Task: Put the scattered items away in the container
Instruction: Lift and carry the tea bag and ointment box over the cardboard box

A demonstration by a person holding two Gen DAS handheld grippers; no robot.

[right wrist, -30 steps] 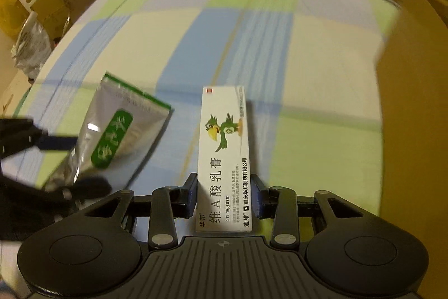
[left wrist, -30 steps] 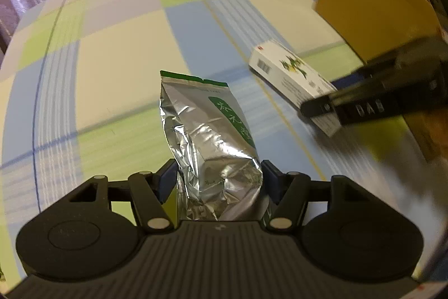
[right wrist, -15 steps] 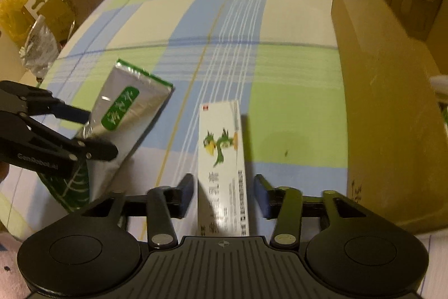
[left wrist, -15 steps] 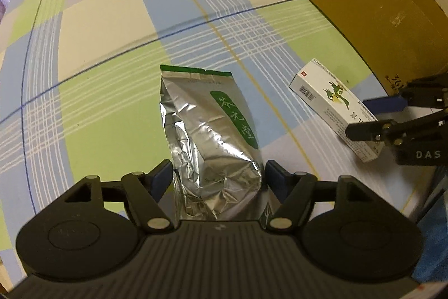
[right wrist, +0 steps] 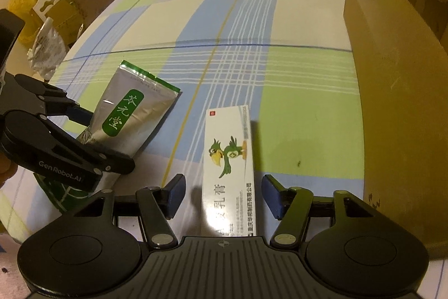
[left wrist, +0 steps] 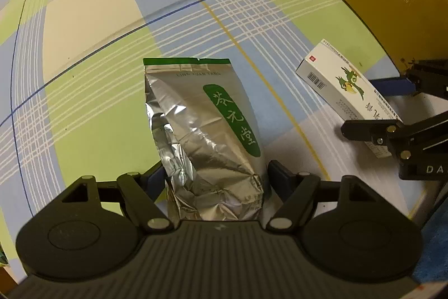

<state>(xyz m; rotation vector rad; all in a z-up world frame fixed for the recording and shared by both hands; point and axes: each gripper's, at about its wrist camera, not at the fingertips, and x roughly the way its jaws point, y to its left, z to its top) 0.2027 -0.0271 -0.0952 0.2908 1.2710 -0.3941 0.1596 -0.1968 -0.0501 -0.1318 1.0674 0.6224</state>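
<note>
Left gripper (left wrist: pixel 214 175): jaws apart, straddling silver foil tea pouch (left wrist: pixel 205 131), which lies flat on checked tablecloth (left wrist: pixel 92 18). Right gripper (right wrist: pixel 222 192): jaws wide apart either side of white ointment box (right wrist: pixel 228 159), not touching. Cardboard box (right wrist: pixel 392 80) just right of it.
</note>
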